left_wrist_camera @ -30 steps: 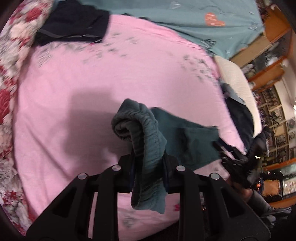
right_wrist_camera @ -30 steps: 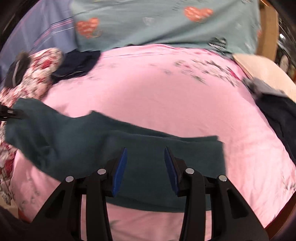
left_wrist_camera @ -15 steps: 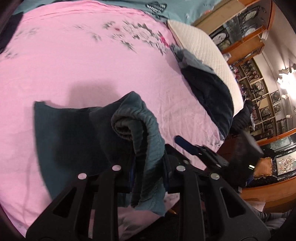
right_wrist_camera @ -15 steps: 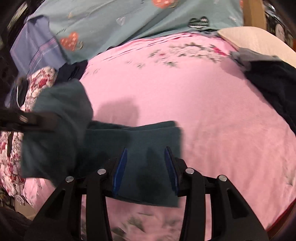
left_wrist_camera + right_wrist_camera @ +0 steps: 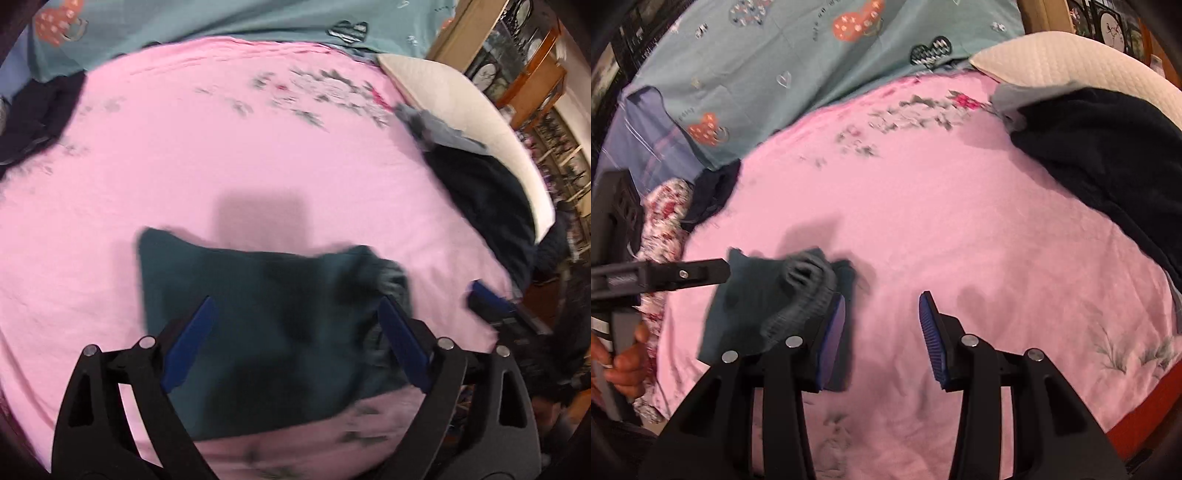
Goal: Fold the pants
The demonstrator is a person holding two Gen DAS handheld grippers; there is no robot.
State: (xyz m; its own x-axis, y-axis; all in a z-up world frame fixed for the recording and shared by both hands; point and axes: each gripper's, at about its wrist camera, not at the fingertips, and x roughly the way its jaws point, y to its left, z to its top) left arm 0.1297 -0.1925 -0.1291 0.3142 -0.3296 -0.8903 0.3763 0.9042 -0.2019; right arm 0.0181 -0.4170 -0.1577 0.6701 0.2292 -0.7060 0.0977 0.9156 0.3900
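Both wrist views look down and forward from low above the near edge of the pink bed sheet [image 5: 229, 155], toward its far edge. The left camera sits close over the folded pants [image 5: 258, 314]; the right one is further right. Both share the pants [image 5: 768, 295], the sheet [image 5: 960, 221] and the white pillow [image 5: 1071, 62] at the far right corner

bed: pink floral sheet [image 5: 229, 155] | white pillow [image 5: 1071, 62] | wood shelves [image 5: 532, 85] rt

Your count on the bed

You have one teal pants [image 5: 258, 314], two grippers [image 5: 295, 339] [image 5: 882, 332], one white pillow [image 5: 1071, 62], two dark garment piles [image 5: 491, 206] [image 5: 33, 118], one pink sheet [image 5: 221, 147]
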